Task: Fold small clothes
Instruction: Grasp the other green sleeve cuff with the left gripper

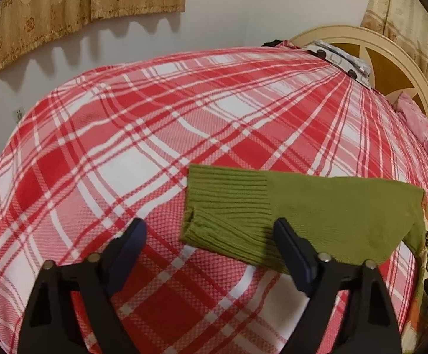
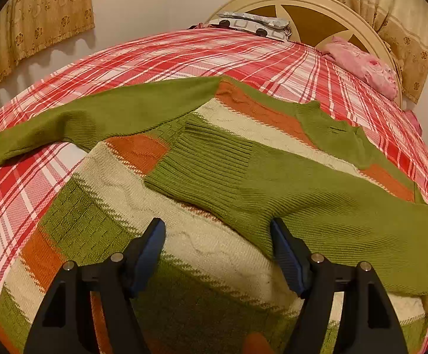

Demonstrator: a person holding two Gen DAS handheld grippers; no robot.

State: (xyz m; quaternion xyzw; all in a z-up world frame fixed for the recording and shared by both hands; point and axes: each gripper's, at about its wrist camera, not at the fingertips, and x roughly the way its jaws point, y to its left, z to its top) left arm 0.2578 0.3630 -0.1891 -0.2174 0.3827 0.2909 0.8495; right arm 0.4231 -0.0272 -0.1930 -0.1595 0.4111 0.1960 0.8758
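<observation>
Left gripper [image 1: 209, 234] is hovering with its fingers [image 1: 292, 244] spread wide and gripping nothing; the ribbed cuff [image 1: 228, 206] of the green sleeve is lying between them on the bed, the right-hand finger sitting over its knit, though whether it is touching I cannot tell. Right gripper [image 2: 217, 234] is hanging over the sweater [image 2: 184, 236] with its fingers [image 2: 152, 242] also well apart and empty. The second sleeve [image 2: 317, 200] is lying folded across the sweater's striped body, its cuff just ahead of the right-hand finger. The sweater is lying flat on the red plaid bedspread [image 1: 125, 118], its other sleeve [image 2: 96, 118] stretching out toward the left. Beyond, a pink pillow [image 2: 364, 67] is resting against the cream headboard [image 2: 317, 0], and patterned curtains [image 1: 66, 8] are hanging on the wall.
</observation>
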